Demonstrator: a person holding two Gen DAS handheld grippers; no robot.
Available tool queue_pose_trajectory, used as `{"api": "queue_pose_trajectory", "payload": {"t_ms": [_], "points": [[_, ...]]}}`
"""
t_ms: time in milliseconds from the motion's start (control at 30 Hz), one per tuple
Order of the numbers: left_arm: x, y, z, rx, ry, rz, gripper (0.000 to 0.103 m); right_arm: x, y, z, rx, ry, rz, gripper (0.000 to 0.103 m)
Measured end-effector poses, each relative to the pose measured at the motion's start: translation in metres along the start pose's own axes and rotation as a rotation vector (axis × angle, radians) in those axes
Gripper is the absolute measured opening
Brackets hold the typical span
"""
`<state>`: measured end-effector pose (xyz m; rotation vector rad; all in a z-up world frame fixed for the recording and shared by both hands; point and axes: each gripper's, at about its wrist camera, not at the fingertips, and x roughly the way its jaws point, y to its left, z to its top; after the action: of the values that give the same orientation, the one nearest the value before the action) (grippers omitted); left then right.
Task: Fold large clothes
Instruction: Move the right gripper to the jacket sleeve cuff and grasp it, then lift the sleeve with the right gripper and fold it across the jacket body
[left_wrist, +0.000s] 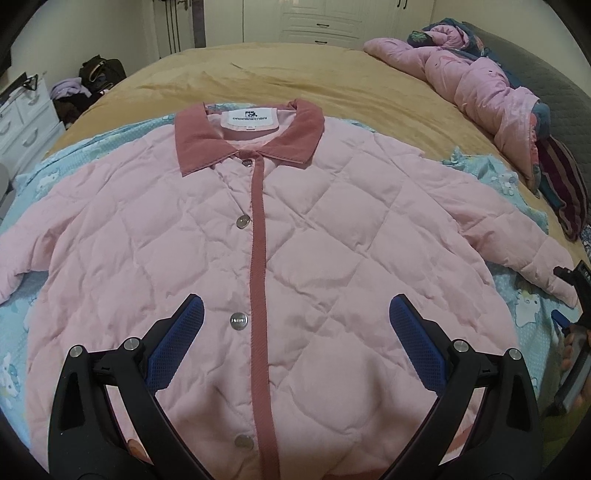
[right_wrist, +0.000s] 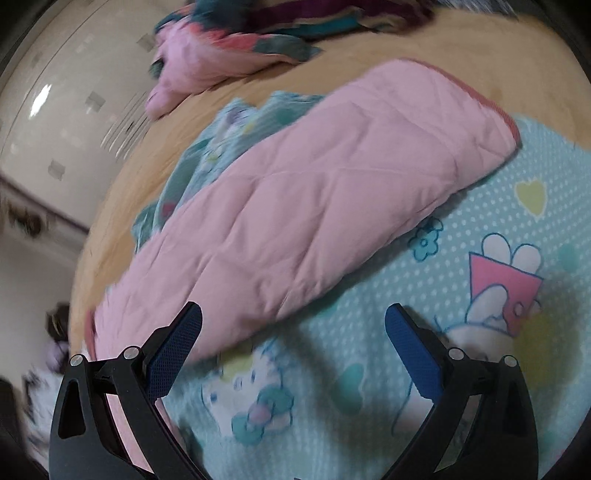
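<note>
Jacket (left_wrist: 295, 240) flat, front up, collar far; left gripper (left_wrist: 295, 325), right gripper (right_wrist: 293, 325) agape, empty.

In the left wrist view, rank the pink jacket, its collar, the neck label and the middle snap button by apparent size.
1. pink jacket
2. collar
3. neck label
4. snap button

The gaps are plain, so nearness to the camera changes nothing.

The left gripper (left_wrist: 295, 321) has its two blue-padded fingers (left_wrist: 177, 347) spread wide apart, and nothing is held between them. The right gripper (right_wrist: 293, 328) also has its jaws wide apart, with its blue pads (right_wrist: 413, 354) gripping nothing. In the left wrist view, the right gripper (left_wrist: 574, 299) shows only as a small dark part at the right edge, with some fingers of the right hand (left_wrist: 570, 350) around its handle.
</note>
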<state>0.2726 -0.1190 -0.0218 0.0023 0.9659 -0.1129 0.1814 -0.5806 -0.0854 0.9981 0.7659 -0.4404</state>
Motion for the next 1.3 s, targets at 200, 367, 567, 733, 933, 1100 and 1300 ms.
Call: {"api": "queue_pose_trajectory", "payload": {"t_ms": [200, 367, 567, 733, 933, 1100, 1300], "points": [[0.004, 0.0, 0.003, -0.017, 0.001, 0.004, 0.094, 0.008, -0.018, 0.03, 0.134, -0.071, 0.052, 0.099], [0.001, 0.003, 0.001, -0.017, 0.0, 0.003, 0.094, 0.012, -0.031, 0.049, 0.197, -0.15, 0.064, 0.091], [-0.012, 0.014, 0.01, -0.024, -0.034, 0.002, 0.094, 0.012, -0.036, 0.07, 0.212, -0.176, 0.112, 0.039], [-0.026, 0.024, 0.025, -0.033, -0.064, -0.003, 0.094, -0.015, -0.013, 0.079, 0.108, -0.222, 0.196, 0.021], [-0.051, 0.037, 0.041, -0.067, -0.12, -0.01, 0.094, -0.066, 0.05, 0.085, -0.085, -0.295, 0.304, 0.017], [-0.069, 0.049, 0.043, -0.083, -0.155, 0.001, 0.094, -0.095, 0.097, 0.077, -0.222, -0.336, 0.362, 0.016], [-0.086, 0.067, 0.045, -0.116, -0.182, 0.002, 0.094, -0.119, 0.147, 0.059, -0.346, -0.332, 0.436, 0.015]]}}
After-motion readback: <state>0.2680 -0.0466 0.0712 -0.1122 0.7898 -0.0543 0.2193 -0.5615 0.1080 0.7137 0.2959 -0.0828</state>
